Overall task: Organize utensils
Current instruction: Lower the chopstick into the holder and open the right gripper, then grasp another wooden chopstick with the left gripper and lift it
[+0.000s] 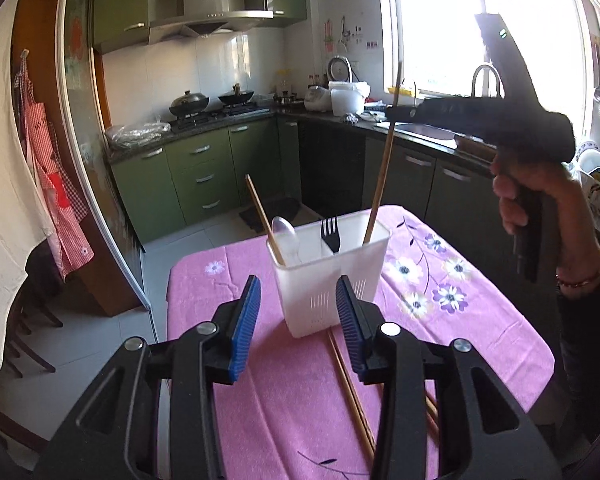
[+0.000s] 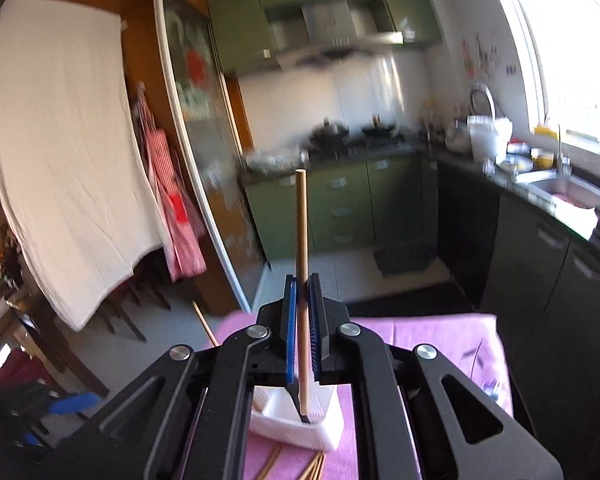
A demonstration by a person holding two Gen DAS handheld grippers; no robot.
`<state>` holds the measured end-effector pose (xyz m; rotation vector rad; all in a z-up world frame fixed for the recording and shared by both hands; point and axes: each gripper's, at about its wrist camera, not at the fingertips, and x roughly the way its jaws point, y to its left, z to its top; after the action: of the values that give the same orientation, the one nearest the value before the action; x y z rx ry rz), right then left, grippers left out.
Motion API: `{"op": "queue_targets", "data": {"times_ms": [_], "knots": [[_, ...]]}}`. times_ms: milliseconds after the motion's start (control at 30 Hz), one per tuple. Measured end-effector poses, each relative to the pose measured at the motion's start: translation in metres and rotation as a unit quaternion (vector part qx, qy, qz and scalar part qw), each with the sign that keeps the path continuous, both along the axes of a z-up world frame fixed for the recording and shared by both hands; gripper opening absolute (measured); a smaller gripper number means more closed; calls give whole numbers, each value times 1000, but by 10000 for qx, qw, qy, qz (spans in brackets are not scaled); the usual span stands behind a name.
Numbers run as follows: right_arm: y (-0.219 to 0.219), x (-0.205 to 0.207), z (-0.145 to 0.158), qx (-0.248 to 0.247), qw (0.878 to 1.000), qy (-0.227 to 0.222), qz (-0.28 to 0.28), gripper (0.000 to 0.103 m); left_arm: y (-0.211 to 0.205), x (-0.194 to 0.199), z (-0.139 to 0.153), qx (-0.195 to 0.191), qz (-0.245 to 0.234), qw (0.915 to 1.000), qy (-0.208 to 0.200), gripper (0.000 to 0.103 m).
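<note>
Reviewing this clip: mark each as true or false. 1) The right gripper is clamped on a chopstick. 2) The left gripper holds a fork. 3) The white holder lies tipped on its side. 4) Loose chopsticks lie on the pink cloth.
1) True: the right gripper is shut on a chopstick.
2) False: the left gripper is open and holds nothing; the fork stands in the white holder.
3) False: it stands upright.
4) True: loose chopsticks lie on the pink cloth.
</note>
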<state>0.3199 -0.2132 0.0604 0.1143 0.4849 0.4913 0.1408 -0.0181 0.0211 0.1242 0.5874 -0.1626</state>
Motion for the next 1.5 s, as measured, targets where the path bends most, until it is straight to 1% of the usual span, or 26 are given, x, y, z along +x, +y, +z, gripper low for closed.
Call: {"op": "queue_targets", "data": {"times_ms": [167,233,300,333,400,467,567,600,667,733,767,833,867,933,967,1033,1067,1167,1333,1500], "knots": [[16,17,-42,-323,9987,387,108,7,3,6,-19,-84,-30,9992,382,38],[18,18,-50,-406,9981,432,156,8,4,9,-26,-105,-43,9987,496,38],[15,10,-49,-417,9984,352,175,8,1,9,-32,-131,-52,9983,573,38],[11,3,-45,-418,9987,259,165,8,0,9,-35,-143,-72,9979,631,38],[0,-17,-42,-415,9990,70,152,12,-4,13,-42,-175,-138,9967,774,38],[-12,-45,-39,-438,9988,-150,152,22,-9,18,-49,-203,-171,9952,943,38],[-27,-80,-52,-593,9979,-182,159,23,-17,30,-71,-237,-205,9906,1335,38],[-31,-89,-59,-644,9977,-142,152,23,-19,35,-78,-250,-193,9888,1460,38],[-38,-104,-80,-776,9969,12,105,24,-25,46,-98,-278,-181,9837,1768,38],[-45,-114,-103,-847,9961,218,77,24,-28,56,-114,-263,-113,9796,1987,37],[-50,-117,-117,-881,9954,376,47,25,-29,61,-122,-252,-74,9778,2079,35],[-56,-120,-138,-870,9945,590,-16,25,-31,70,-137,-229,1,9739,2257,28],[-61,-121,-150,-845,9938,715,-48,25,-32,75,-145,-258,24,9710,2378,27],[-68,-120,-168,-769,9925,947,-69,25,-32,83,-157,-339,49,9653,2588,21],[-71,-120,-174,-754,9920,1010,-81,25,-32,85,-162,-365,64,9631,2667,20],[-75,-120,-185,-757,9909,1111,-90,26,-32,90,-170,-330,136,9612,2734,18],[-76,-119,-189,-742,9904,1162,-69,29,-33,93,-173,-303,169,9609,2746,18],[-76,-118,-195,-738,9898,1220,-17,30,-34,100,-181,-267,230,9587,2823,15],[-67,-113,-194,-707,9897,1243,38,30,-39,106,-189,-283,184,9558,2922,15],[-63,-111,-196,-699,9890,1300,81,30,-46,112,-193,-230,159,9554,2939,15]]}}
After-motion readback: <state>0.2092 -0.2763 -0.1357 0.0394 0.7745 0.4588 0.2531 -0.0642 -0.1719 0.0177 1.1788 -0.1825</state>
